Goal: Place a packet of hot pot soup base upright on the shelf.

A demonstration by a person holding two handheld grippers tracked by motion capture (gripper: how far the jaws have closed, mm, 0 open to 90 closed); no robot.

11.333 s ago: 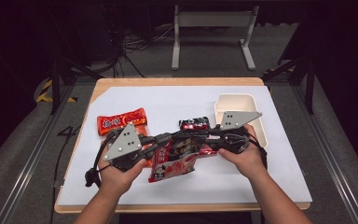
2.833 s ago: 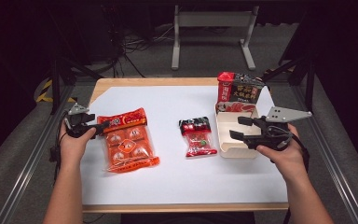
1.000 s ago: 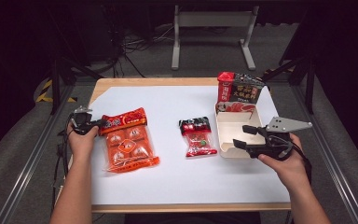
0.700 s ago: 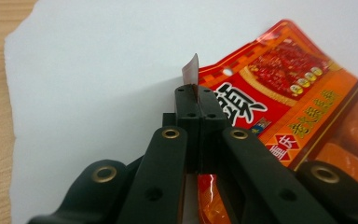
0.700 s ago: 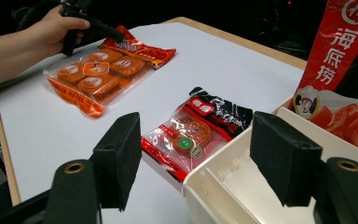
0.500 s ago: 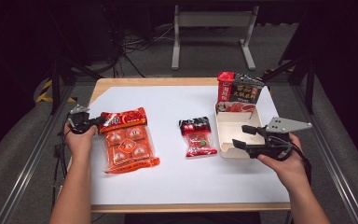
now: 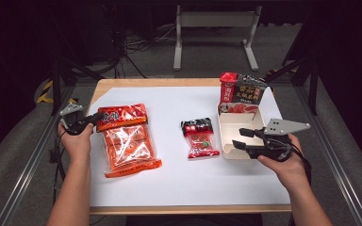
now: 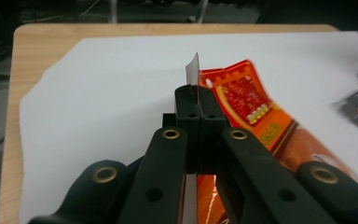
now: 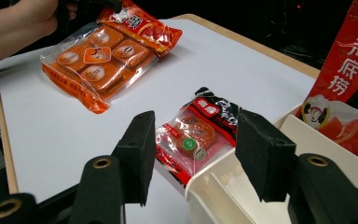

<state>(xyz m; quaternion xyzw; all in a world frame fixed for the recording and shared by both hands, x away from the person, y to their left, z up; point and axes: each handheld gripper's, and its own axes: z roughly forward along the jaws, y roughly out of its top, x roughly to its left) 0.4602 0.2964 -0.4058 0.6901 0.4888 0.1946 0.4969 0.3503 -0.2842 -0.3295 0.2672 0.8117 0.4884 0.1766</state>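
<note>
Left claw (image 8: 198, 100) pinching the orange packet's (image 7: 127, 141) corner

Packet lies at the tabletop's (image 7: 169, 183) left edge — right claw (image 9: 193, 154), half open and just closing, empty above the white tray (image 7: 229, 136); red pouch (image 9: 354, 51) reads 海底捞.

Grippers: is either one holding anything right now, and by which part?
The left gripper is shut on the orange packet, pinching its top corner. The right gripper holds nothing; its jaws have just been closing, above the white tray.

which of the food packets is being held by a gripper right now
The big orange packet at the table's left: the left gripper is shut on its top corner. The small red-and-black packet lies untouched mid-table, and the red-and-black pack stands by the tray.
</note>
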